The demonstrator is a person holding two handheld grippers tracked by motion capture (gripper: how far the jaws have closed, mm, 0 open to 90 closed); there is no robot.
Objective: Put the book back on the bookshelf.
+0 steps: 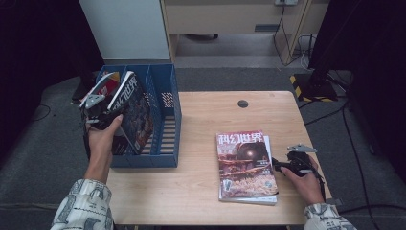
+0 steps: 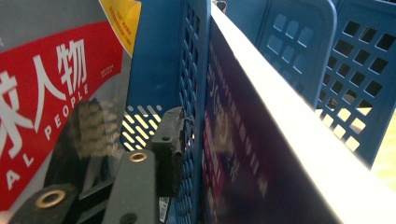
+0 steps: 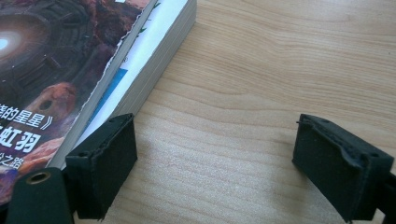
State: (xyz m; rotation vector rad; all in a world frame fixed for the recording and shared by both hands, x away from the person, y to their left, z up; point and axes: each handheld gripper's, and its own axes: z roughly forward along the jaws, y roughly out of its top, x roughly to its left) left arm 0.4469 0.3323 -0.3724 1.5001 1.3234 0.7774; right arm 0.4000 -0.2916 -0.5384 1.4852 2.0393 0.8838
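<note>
High view looks down; 2 gripper views — close on organizer [image 2: 187,70], magazines [image 3: 70,70].

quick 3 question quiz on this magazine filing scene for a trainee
1. True or false: the right gripper is clamped on the stack of magazines.
2. Where does the dark-covered magazine by the left gripper stand? A) flat on the table B) upright in the blue file rack C) on the floor
3. Fill in: the stack lies on the wooden ____.

Key: 1 false, its jaws stand open beside the stack; 2 B; 3 table.
</note>
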